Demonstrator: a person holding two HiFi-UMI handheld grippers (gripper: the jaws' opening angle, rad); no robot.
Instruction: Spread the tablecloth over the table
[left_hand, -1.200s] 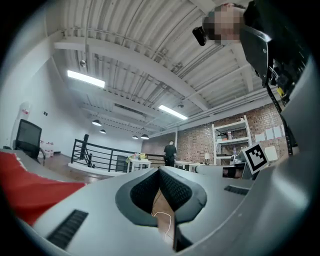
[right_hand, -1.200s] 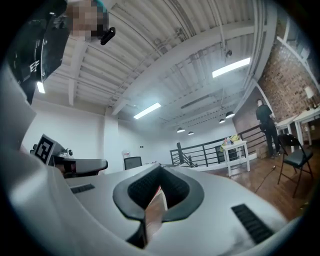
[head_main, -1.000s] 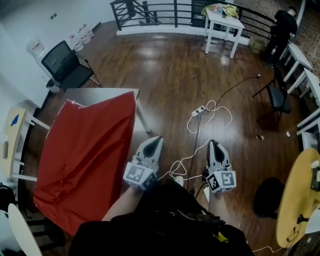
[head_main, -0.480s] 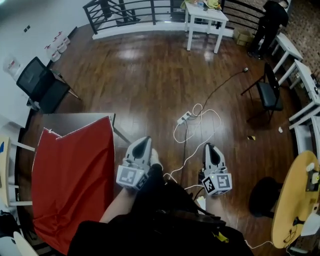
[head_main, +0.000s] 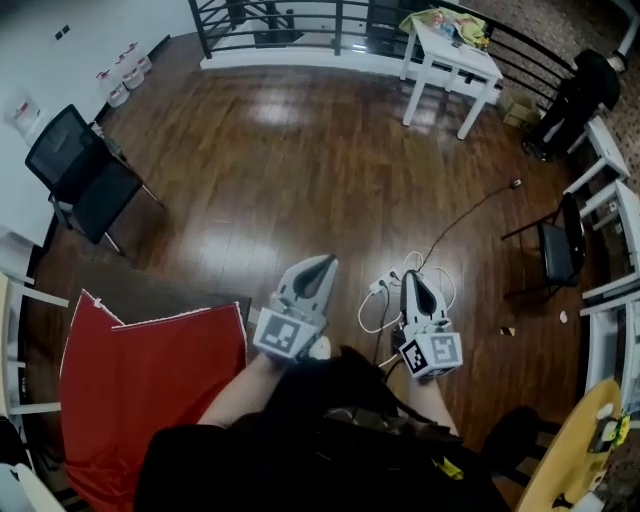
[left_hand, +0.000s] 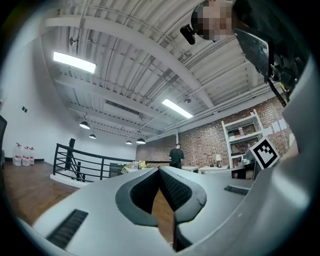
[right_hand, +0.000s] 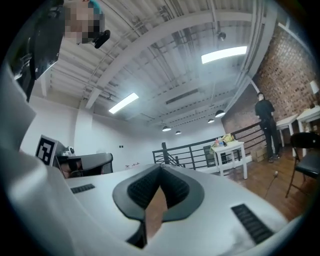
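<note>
**How the surfaces look to us**

We see the tablecloth (head_main: 150, 400) as red cloth, matt, with soft creases and a pale edge. The bare strip of counter (head_main: 165, 298) beyond it looks dull, smooth and grey-brown. The floor (head_main: 300, 150) is dark wood in planks, polished enough to throw back the lights. The left gripper (head_main: 322, 266) and right gripper (head_main: 411, 279) have smooth, matt grey plastic shells. Their pads (left_hand: 178, 191) are dark and finely ribbed, rubber-like. The railing (head_main: 300, 18) looks to us like black painted metal.
</note>
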